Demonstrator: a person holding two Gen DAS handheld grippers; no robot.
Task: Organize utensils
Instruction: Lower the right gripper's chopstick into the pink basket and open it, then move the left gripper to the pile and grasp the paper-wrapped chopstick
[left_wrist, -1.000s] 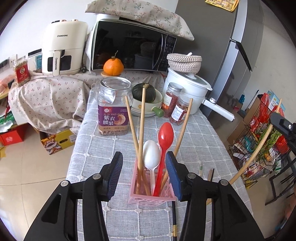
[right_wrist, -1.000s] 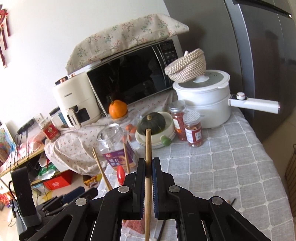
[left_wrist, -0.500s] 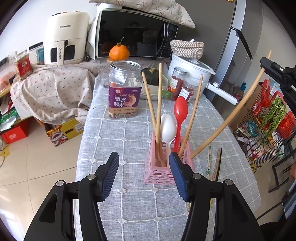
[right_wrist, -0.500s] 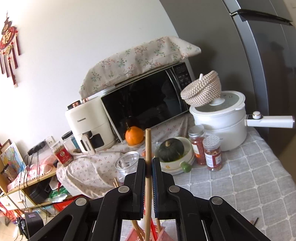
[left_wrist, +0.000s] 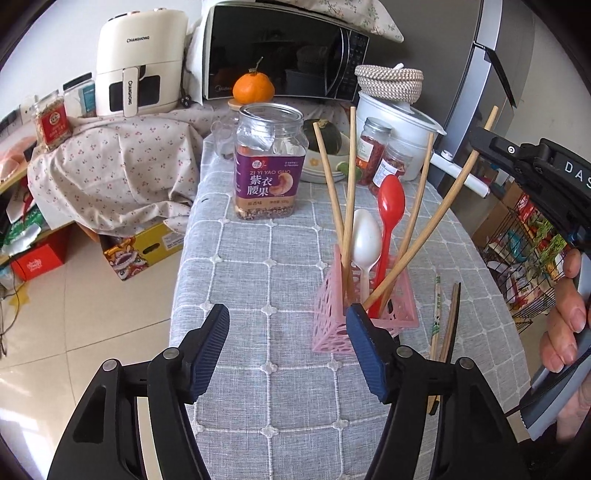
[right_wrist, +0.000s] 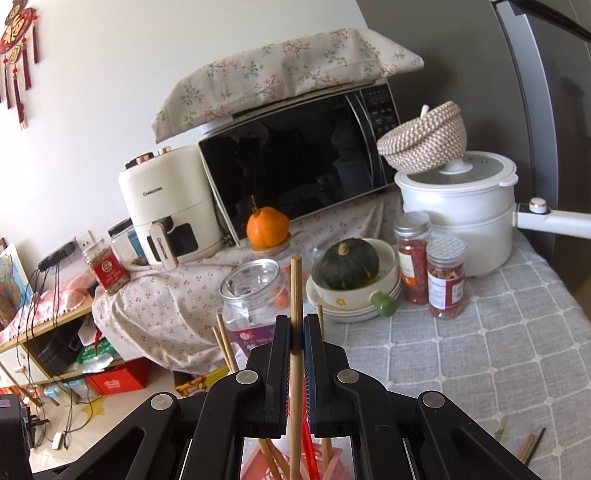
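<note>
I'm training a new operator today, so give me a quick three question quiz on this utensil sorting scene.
1. True or false: the left gripper is shut on the pink holder.
2. What does the right gripper hold?
3. Which spoon stands taller in the holder: A white, B red?

Key: 1 false, it is open. 2 a wooden chopstick, its lower end in the holder. 3 B.

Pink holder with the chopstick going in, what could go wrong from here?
The right gripper is shut on a chopstick that enters the pink holder at a slant; pushing could tip the light holder, since the open left gripper isn't bracing it. Released slanted, it may lever out onto the loose chopsticks.
</note>
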